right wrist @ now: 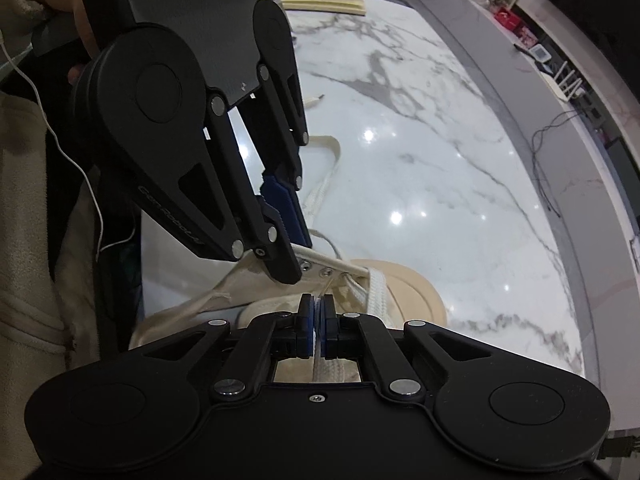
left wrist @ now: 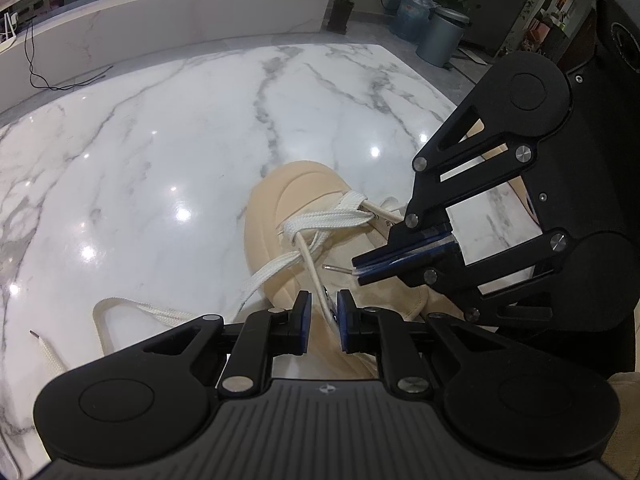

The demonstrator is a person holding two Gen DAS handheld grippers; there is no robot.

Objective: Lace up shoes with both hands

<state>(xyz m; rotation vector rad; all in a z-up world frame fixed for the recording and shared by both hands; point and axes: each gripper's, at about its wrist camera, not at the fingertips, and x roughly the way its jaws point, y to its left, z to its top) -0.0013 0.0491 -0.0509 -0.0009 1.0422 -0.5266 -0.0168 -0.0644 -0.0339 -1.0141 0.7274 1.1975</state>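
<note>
Right at the bottom of the left wrist view we have our left gripper (left wrist: 323, 322), jaws a narrow way apart with the flat white lace (left wrist: 320, 280) running up between the blue pads; whether those pads actually pinch it or only flank it, we cannot tell. Just past the fingertips sits the shoe (left wrist: 288, 216), beige, toe pointing to the upper left, in the middle of the frame on the table (left wrist: 160, 140), marble and glossy. One lace end trails off the shoe to the lower left and lies loose on the marble, its tip (left wrist: 35, 334) near the left edge.

In from the right of that view comes our right gripper (left wrist: 362, 266), jaws clamped together on the other lace end, the thin aglet (left wrist: 332, 268) poking out past the pads over the shoe.

Switching to the right wrist view: right gripper (right wrist: 317, 312) at the bottom centre, pads closed on the lace (right wrist: 326, 372), which shows in the gap behind them. Just beyond, the eyelet row (right wrist: 326, 270) and the toe, with the left gripper (right wrist: 294, 254) reaching down from the upper left beside the eyelets. Farther back, a pale pad (right wrist: 324, 2) lies at the table's far edge.
</note>
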